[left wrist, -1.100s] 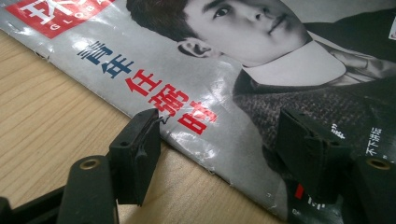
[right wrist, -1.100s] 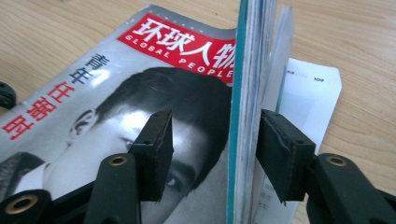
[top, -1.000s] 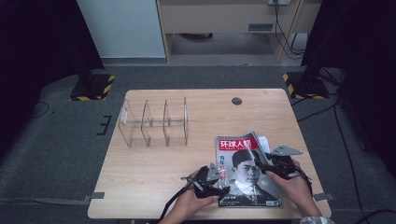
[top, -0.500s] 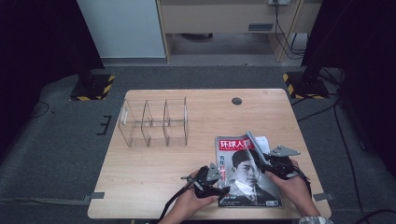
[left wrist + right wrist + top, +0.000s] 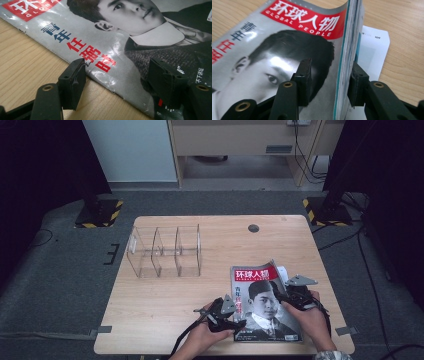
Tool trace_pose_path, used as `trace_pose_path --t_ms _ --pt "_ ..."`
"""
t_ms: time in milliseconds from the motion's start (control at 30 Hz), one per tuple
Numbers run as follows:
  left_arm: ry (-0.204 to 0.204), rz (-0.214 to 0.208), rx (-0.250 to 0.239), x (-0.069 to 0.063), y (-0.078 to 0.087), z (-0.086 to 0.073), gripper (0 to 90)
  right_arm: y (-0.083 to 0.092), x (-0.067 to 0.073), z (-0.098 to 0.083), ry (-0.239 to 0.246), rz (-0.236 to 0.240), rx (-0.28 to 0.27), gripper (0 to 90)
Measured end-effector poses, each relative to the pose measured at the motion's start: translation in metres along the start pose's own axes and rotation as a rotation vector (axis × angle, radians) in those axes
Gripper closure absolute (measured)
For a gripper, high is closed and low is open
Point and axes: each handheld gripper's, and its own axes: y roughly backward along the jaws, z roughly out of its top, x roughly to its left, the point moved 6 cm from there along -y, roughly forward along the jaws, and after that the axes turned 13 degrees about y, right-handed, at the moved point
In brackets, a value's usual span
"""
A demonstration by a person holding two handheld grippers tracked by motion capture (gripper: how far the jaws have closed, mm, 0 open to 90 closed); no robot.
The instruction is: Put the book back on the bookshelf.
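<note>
From the high view, my hands cover much of both claws, so I cannot tell their jaw gaps there. The magazine (image 5: 264, 302) lies on the near right part of the table (image 5: 175, 300), with my left claw (image 5: 235, 312) at its left edge and my right claw (image 5: 286, 292) at its right edge, where pages lift. A clear divider rack (image 5: 165, 251) stands well apart, farther back on the left.

In the left claw view, my left claw (image 5: 117, 75) stands apart: one jaw rests at the cover's edge, the other over the cover, nothing pinched. The cover's far corners are cut off.

In the right claw view, my right claw (image 5: 329, 77) has just been closing. Its jaws straddle the raised page edge (image 5: 348, 50); whether the pads press yet is hard to make out. A loose white sheet (image 5: 372, 50) lies beyond.
</note>
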Motion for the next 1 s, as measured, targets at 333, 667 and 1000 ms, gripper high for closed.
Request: trace_pose_path --t_ms 333,667,1000 --pt "0.003 -0.002 0.001 0.002 -0.001 0.001 27.2 0.007 -0.003 0.008 -0.013 0.005 -0.031 86.0" --pt "0.074 0.005 -0.044 0.022 0.008 0.008 8.3 0.02 0.001 0.021 0.001 0.018 -0.098 87.7" --pt "0.128 -0.033 -0.119 0.037 0.012 0.021 10.3 0.028 0.003 0.03 0.023 0.022 -0.153 87.8"
